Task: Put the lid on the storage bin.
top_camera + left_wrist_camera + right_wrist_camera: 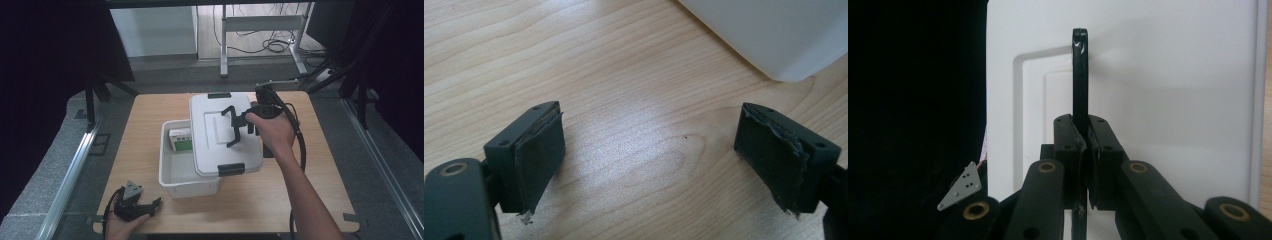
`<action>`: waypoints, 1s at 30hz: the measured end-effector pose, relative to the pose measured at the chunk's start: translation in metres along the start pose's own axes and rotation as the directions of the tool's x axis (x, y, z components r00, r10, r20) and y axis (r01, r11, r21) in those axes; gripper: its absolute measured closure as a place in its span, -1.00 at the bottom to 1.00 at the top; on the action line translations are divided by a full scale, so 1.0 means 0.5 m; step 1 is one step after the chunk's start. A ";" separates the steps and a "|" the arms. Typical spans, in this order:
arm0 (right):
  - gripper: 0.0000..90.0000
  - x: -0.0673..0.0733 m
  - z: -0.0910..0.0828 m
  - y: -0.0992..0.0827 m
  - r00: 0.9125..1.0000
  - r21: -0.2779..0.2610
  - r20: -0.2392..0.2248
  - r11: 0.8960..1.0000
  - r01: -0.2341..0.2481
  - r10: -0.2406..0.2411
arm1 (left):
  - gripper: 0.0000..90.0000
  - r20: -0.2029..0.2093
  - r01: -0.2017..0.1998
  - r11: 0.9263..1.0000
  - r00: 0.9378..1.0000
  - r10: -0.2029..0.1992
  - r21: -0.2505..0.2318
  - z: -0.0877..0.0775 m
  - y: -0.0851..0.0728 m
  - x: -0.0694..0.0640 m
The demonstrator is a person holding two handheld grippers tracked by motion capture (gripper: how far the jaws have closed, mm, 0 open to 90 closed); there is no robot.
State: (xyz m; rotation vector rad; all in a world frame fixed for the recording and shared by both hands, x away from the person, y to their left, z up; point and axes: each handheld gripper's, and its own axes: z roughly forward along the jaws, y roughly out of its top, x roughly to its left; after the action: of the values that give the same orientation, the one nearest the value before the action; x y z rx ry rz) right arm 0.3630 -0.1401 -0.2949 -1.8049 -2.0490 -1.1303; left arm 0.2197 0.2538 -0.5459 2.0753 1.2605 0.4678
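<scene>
A white lid with a black handle sits askew over the right part of a white bin, leaving the bin's left side uncovered. My right gripper is shut on that handle. In the right gripper view the pads pinch the thin black handle above the lid. Inside the bin lies a green and white box. My left gripper rests at the table's front left, open. In its own view its jaws stand wide over bare wood, with the bin's corner ahead.
The lid carries black latches at its far end and near end. The wooden table has free room right of the bin and along its front. A cable trails from the right gripper. A desk frame stands behind.
</scene>
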 end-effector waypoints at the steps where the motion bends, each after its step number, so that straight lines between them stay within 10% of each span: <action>1: 0.89 0.002 0.003 0.000 1.000 0.004 0.002 1.000 0.001 -0.001 | -0.72 0.000 0.000 1.000 1.000 0.000 0.000 0.000 0.000 0.000; 30: 0.89 0.058 0.056 0.000 1.000 0.049 -0.014 0.999 0.020 -0.019 | -0.72 0.001 -0.001 1.000 1.000 0.001 0.001 0.000 0.000 0.000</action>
State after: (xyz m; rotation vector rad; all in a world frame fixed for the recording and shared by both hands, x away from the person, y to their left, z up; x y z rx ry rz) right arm 0.3650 -0.0999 -0.2970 -1.7538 -2.0724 -1.0843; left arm 0.2198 0.2538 -0.5458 2.0768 1.2596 0.4666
